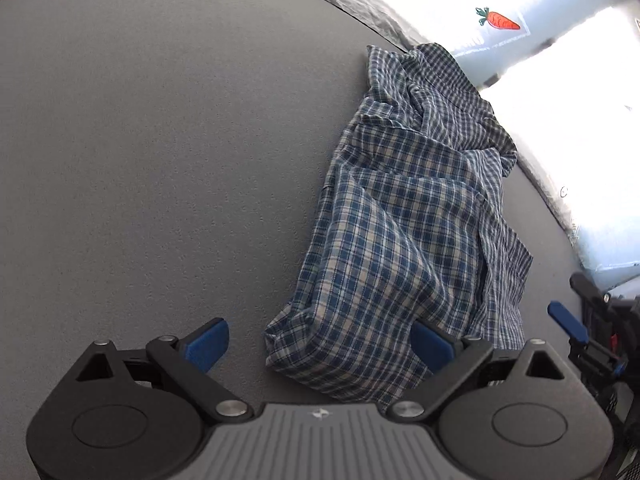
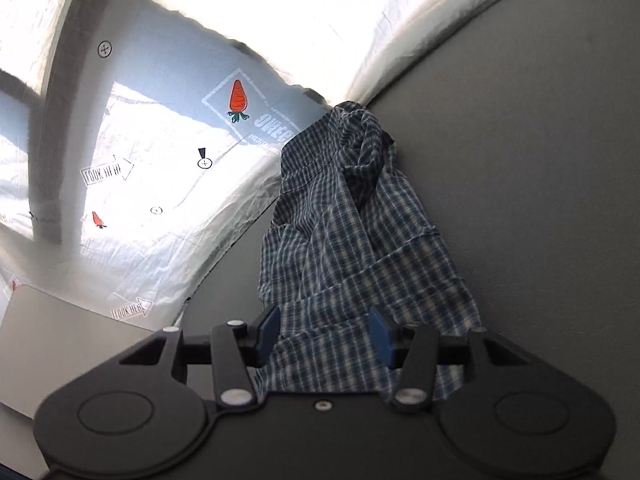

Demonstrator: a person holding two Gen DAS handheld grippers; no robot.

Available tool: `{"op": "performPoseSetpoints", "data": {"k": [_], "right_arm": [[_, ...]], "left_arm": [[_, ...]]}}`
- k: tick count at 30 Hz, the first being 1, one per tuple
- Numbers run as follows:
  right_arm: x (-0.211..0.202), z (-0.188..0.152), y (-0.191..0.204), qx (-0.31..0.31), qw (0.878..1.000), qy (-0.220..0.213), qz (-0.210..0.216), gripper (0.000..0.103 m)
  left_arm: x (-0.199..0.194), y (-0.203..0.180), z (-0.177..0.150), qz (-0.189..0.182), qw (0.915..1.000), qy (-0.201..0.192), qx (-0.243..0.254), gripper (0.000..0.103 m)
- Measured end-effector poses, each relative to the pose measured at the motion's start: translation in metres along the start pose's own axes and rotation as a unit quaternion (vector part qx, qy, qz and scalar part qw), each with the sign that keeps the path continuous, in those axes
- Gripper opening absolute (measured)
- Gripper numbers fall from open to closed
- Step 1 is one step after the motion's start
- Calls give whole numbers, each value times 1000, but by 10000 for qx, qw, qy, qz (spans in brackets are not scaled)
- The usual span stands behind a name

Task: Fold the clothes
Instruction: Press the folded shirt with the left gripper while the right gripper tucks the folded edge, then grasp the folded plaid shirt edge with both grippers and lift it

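Note:
A blue and white checked shirt (image 1: pixel 400 220) lies crumpled in a long heap on the grey round table (image 1: pixel 160 160), its far end at the table's edge. My left gripper (image 1: pixel 320 342) stands wide open over the near corner of the shirt, its right pad above the cloth and its left pad over bare table. In the right wrist view the shirt (image 2: pixel 352 240) runs away from my right gripper (image 2: pixel 324 334), whose jaws stand apart with cloth lying between and below them, not pinched. One blue finger (image 1: pixel 566 320) of the right gripper shows at the right edge of the left wrist view.
Beyond the table's edge (image 2: pixel 400 92) lies a bright white sheet (image 2: pixel 160 140) printed with carrots and arrows. A pale grey flat board (image 2: pixel 60 340) sits low at the left in the right wrist view. Bare table spreads to the left of the shirt.

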State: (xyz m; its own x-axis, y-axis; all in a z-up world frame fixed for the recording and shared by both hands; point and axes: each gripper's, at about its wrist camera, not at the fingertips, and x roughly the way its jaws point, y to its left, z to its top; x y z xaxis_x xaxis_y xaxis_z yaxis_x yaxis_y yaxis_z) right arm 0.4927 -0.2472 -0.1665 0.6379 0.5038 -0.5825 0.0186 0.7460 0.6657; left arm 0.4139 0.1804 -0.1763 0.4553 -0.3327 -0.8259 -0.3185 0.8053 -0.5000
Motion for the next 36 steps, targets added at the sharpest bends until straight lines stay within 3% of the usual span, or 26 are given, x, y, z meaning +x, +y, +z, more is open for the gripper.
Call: {"op": "performPoseSetpoints", "data": {"k": [2,4,8,14,20,24,26,27,30,31,36], "right_arm": [[-22,-17,-9,43,9999,-7,-133,52],[-36,-36,-28,612,9981,26,-27,53],[-56,-84,-80,2290,9734,32,-21,56],[-65,-124,-107,3253,9451,156,264,56],[-46,-131,-99,3252,9451,57,312,56],[-28,-127,-86,2942,9557,19,125,56],[-24,-123,-82,2866,9580,12,86,55],[-21,-120,-81,2853,9584,17,76,50],[-17,-117,-83,2885,9569,-10,347,11],[-16,-116,-84,2896,9561,-20,443,9],[-27,-103,-68,2457,9670,-84,673,6]], "left_arm": [[-4,12,-4,-283,9988,-4,-394,97],[-6,23,-8,-529,9956,10,-768,97],[-2,33,-15,-837,9894,77,-1182,97],[8,43,-23,-1152,9805,299,-1565,96],[12,42,-17,-1191,9817,122,-1481,88],[18,39,-13,-1138,9830,17,-1441,78],[19,38,-12,-1062,9844,-59,-1400,60],[20,38,-10,-1032,9849,-46,-1386,51],[21,38,-5,-976,9861,12,-1341,32],[21,38,-5,-992,9865,3,-1306,23],[2,30,-6,-1006,9878,-307,-1151,15]]}}
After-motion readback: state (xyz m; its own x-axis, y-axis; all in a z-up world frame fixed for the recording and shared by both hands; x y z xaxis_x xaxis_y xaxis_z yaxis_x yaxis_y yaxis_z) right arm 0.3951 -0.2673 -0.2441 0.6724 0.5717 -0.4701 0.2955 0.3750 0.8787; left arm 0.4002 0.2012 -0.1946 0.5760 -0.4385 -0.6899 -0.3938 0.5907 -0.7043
